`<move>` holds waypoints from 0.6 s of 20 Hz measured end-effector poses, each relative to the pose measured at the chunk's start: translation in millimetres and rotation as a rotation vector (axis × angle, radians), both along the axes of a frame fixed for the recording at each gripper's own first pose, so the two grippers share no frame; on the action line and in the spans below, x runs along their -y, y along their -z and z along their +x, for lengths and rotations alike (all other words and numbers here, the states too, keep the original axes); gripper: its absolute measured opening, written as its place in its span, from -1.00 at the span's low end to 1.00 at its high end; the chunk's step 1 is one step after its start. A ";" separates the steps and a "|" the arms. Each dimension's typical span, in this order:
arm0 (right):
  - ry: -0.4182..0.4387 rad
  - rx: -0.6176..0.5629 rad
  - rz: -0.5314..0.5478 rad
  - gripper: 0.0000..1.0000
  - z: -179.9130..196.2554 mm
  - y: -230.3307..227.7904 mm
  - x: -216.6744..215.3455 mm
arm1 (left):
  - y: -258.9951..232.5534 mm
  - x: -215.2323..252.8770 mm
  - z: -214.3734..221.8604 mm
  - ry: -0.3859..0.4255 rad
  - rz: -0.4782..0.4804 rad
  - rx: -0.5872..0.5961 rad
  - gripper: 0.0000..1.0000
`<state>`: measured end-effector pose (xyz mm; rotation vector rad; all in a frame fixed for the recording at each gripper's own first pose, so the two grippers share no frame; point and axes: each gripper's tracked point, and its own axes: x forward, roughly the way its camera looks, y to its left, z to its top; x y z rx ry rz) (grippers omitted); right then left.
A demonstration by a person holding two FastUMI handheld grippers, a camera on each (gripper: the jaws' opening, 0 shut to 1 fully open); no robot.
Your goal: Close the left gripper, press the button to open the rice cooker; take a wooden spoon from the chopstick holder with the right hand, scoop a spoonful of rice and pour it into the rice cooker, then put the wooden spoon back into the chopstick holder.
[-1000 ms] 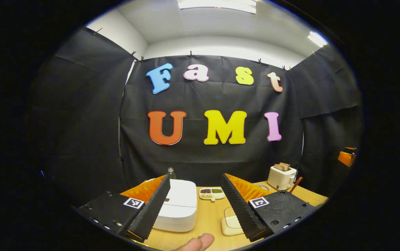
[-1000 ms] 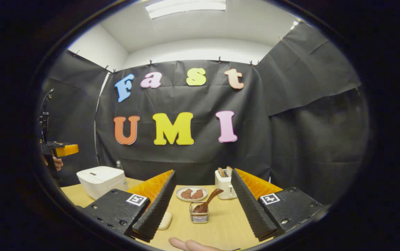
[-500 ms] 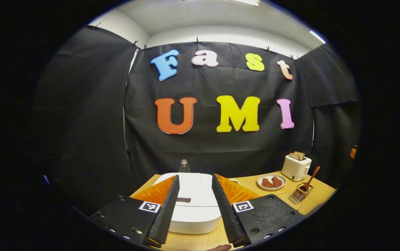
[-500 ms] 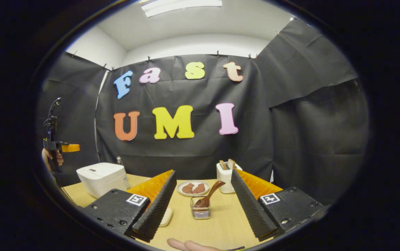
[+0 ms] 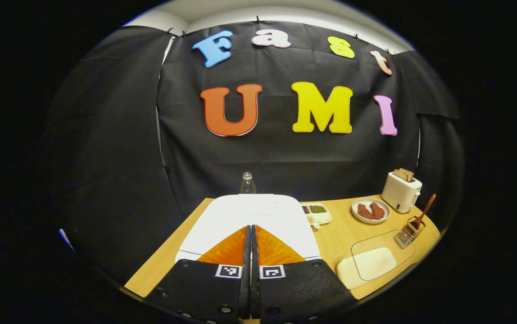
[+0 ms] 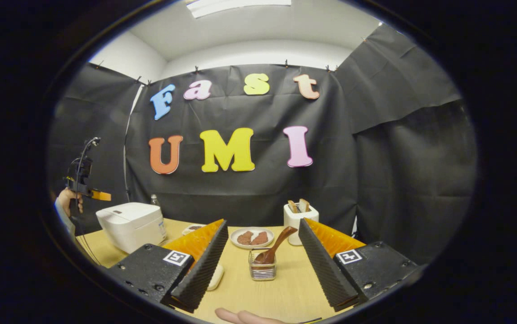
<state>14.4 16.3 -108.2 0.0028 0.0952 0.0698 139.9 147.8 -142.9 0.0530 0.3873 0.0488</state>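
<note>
The white rice cooker (image 5: 249,213) sits with its lid down, directly under and ahead of my left gripper (image 5: 250,230), whose fingers are pressed together with nothing between them. From the right gripper view, the same cooker (image 6: 130,225) stands at the left, and the left gripper (image 6: 92,195) hovers above it in a hand (image 6: 65,199). The wooden spoon (image 6: 277,246) stands bowl-down in the wire chopstick holder (image 6: 262,271), just ahead of my right gripper (image 6: 263,223). That gripper is open and holds nothing. A shallow cream dish (image 5: 366,266) under a clear cover lies front right.
On the wooden table (image 6: 285,292) stand a white toaster (image 6: 300,218) with bread, a plate of brown food (image 6: 251,237), a sectioned dish (image 5: 317,213) and a bottle (image 5: 247,182) behind the cooker. A fingertip (image 6: 240,317) shows at the bottom edge.
The left gripper has gone from open to shut and tipped down over the rice cooker's lid. The right gripper moved slightly nearer the chopstick holder and stays open.
</note>
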 end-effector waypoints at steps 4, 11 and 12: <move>-0.004 -0.050 -0.008 1.00 11.0 21.6 -3.5 | 24.6 -9.4 12.0 -0.027 -0.017 -0.064 -0.96; 0.005 -0.100 0.014 0.92 23.6 40.5 -1.5 | 44.1 -11.1 16.4 -0.040 0.002 -0.124 -0.96; 0.007 -0.098 0.016 1.00 23.5 41.1 -0.6 | 47.8 -13.3 15.5 -0.051 0.008 -0.141 -0.94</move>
